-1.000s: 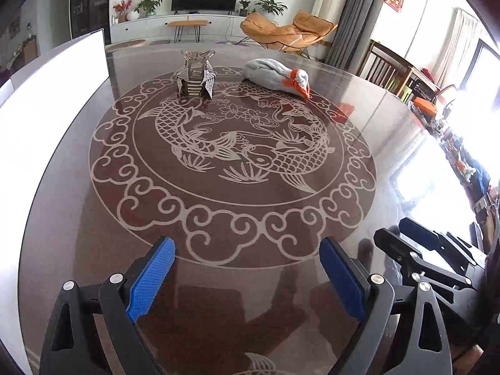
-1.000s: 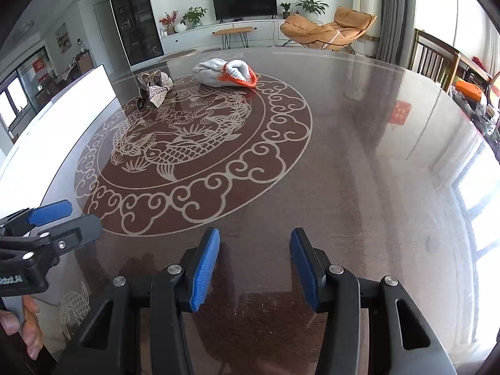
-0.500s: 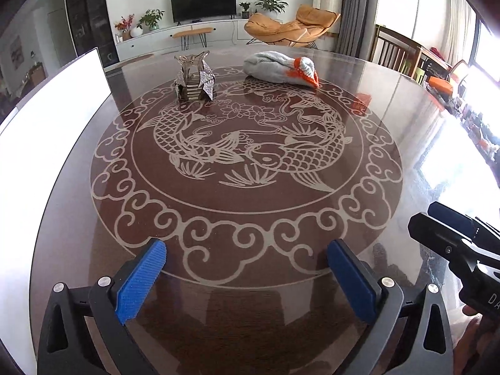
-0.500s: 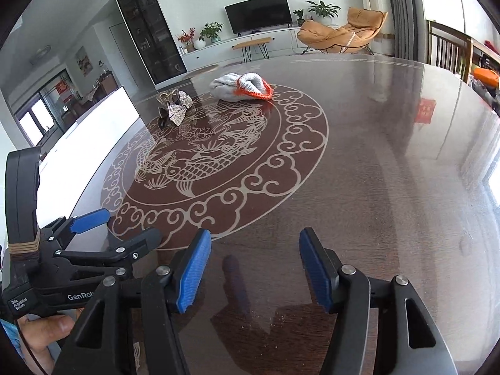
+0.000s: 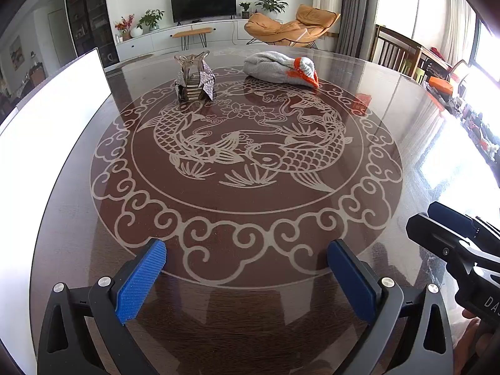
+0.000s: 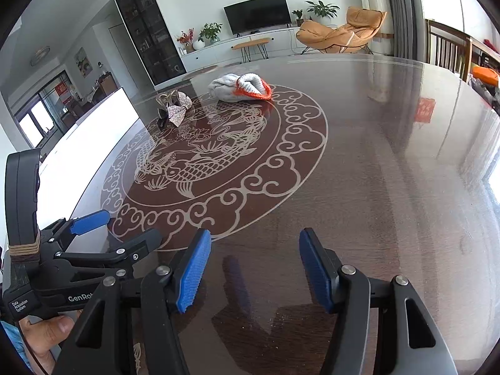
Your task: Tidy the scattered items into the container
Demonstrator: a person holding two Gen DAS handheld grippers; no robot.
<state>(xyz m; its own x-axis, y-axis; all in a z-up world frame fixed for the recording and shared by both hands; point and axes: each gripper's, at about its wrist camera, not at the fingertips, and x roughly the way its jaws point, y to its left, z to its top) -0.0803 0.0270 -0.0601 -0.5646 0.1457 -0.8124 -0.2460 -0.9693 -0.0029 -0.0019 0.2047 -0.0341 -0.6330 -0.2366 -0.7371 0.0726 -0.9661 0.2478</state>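
A clear hair claw with a patterned fabric bow [image 5: 194, 78] [image 6: 173, 110] stands at the far side of the round table. To its right lies a grey knitted pouch with an orange rim [image 5: 278, 68] [image 6: 240, 89], on its side. My left gripper [image 5: 245, 251] is open over the near edge of the fish pattern, with nothing between its blue pads. My right gripper [image 6: 254, 239] is open too, less wide, over bare dark table. Each shows in the other's view: the right gripper [image 5: 453, 240] at the right edge, the left gripper [image 6: 125, 228] at the lower left in a hand. Both objects are far from the grippers.
The dark glossy table [image 5: 250, 318] bears a large pale carp-and-cloud design. A bright white panel [image 5: 47, 131] [image 6: 93, 147] runs along its left side. Wooden chairs [image 5: 392, 51] and cluttered items stand beyond the right rim.
Both grippers' jaws have spread wider. Both views have tipped up a little and rolled, so the room behind shows more. The claw and pouch have not moved.
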